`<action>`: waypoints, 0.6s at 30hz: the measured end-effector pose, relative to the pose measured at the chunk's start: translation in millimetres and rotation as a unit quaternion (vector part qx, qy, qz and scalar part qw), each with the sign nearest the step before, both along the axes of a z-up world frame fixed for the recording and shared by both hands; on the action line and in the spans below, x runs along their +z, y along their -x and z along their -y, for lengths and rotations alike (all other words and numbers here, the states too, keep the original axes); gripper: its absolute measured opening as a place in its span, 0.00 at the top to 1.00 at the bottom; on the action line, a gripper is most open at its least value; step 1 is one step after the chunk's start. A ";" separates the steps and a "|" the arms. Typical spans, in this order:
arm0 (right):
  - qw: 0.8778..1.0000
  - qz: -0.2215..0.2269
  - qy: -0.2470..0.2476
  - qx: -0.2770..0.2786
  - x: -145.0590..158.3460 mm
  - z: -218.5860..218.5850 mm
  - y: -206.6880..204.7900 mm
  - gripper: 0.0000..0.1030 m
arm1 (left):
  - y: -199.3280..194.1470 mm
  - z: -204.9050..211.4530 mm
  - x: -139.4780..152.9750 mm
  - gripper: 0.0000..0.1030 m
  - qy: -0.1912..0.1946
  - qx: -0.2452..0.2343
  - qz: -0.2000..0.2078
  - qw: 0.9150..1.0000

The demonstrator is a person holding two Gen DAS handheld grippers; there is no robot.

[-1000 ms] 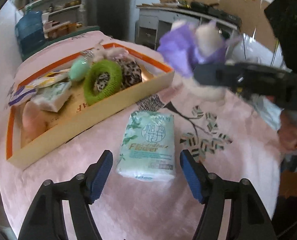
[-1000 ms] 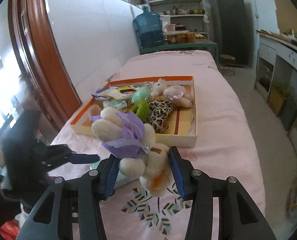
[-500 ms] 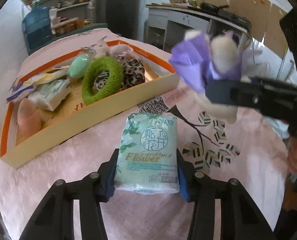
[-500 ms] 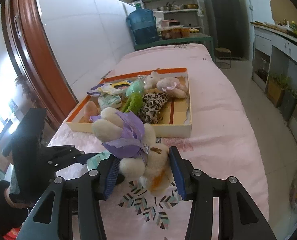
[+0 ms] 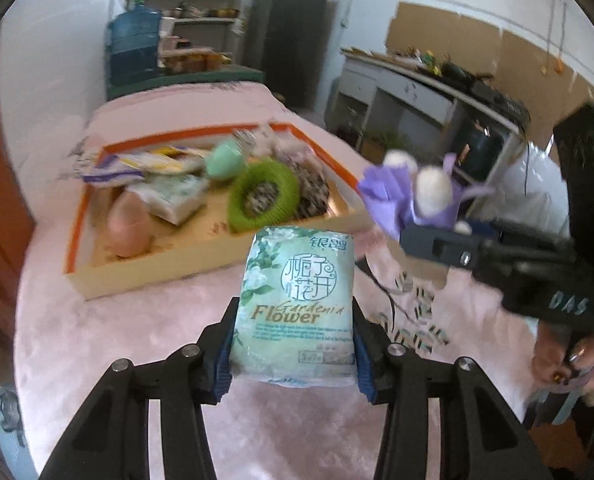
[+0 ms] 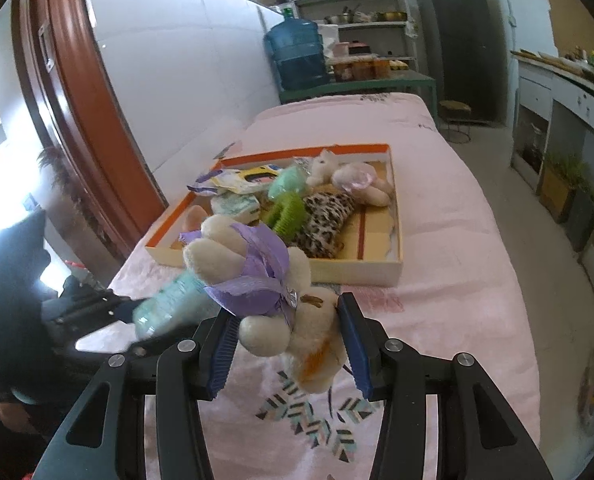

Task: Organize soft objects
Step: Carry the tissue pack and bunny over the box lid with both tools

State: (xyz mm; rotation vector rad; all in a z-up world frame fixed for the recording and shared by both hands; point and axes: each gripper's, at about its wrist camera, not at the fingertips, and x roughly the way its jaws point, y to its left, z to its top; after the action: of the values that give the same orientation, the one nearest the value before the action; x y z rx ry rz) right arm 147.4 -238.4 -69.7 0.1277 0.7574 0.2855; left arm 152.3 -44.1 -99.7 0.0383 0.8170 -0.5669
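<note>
My left gripper is shut on a pale green tissue pack and holds it lifted above the pink cloth, in front of the orange-rimmed cardboard tray. The pack also shows in the right wrist view. My right gripper is shut on a cream plush toy with a purple bow, held in the air before the tray. The toy also shows at the right of the left wrist view.
The tray holds a green knitted ring, a leopard-print cloth, a mint ball, packets and another plush. A pink cloth covers the table. A wooden door frame stands left.
My left gripper closed on the tissue pack and lifted it off the cloth. My right gripper kept the plush toy and moved slightly nearer the tray.
</note>
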 end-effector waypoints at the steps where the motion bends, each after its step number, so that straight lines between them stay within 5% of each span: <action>1: 1.000 0.002 0.001 0.003 2.2 -2.4 -1.5 0.52 | 0.4 -3.8 4.6 0.53 0.005 0.006 0.002 1.000; 18: 0.999 0.040 0.020 0.023 40.9 -27.4 -55.9 0.51 | -48.3 -31.6 59.9 0.53 0.022 0.129 0.052 0.990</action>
State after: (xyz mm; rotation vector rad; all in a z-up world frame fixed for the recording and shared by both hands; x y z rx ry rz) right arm 203.2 -211.0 -28.8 0.0613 0.6875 0.3168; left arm 200.6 -12.5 -39.8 -0.0766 0.6952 -0.3343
